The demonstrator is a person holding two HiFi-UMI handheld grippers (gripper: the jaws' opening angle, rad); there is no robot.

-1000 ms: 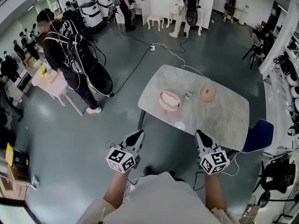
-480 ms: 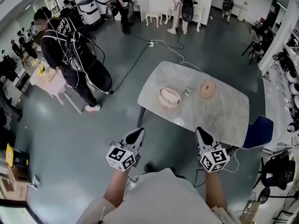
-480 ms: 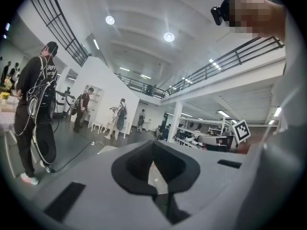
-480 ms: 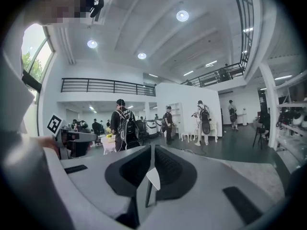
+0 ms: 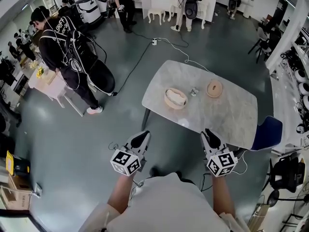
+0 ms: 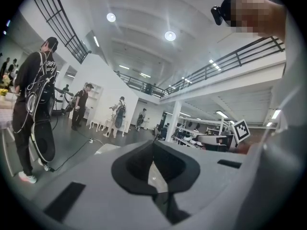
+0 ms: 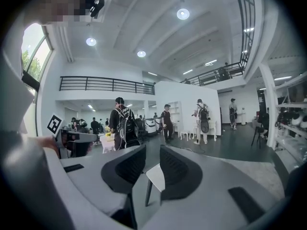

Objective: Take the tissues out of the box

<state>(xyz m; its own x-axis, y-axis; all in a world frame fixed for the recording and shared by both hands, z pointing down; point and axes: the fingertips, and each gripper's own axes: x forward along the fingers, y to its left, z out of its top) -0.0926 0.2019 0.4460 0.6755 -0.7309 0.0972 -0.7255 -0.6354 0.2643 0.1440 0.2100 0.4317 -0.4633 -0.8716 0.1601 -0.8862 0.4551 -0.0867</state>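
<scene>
With the left gripper (image 5: 143,135) clenched empty and the right gripper (image 5: 207,133) just opening on nothing, best step closer to the marble table (image 5: 227,117) before reaching the round tissue box (image 5: 175,98) near its left edge.

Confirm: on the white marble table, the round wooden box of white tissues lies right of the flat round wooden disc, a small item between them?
No. The head view shows the round wooden box of white tissues left of the flat round wooden disc. The small item sits between them on the white marble table.
</scene>
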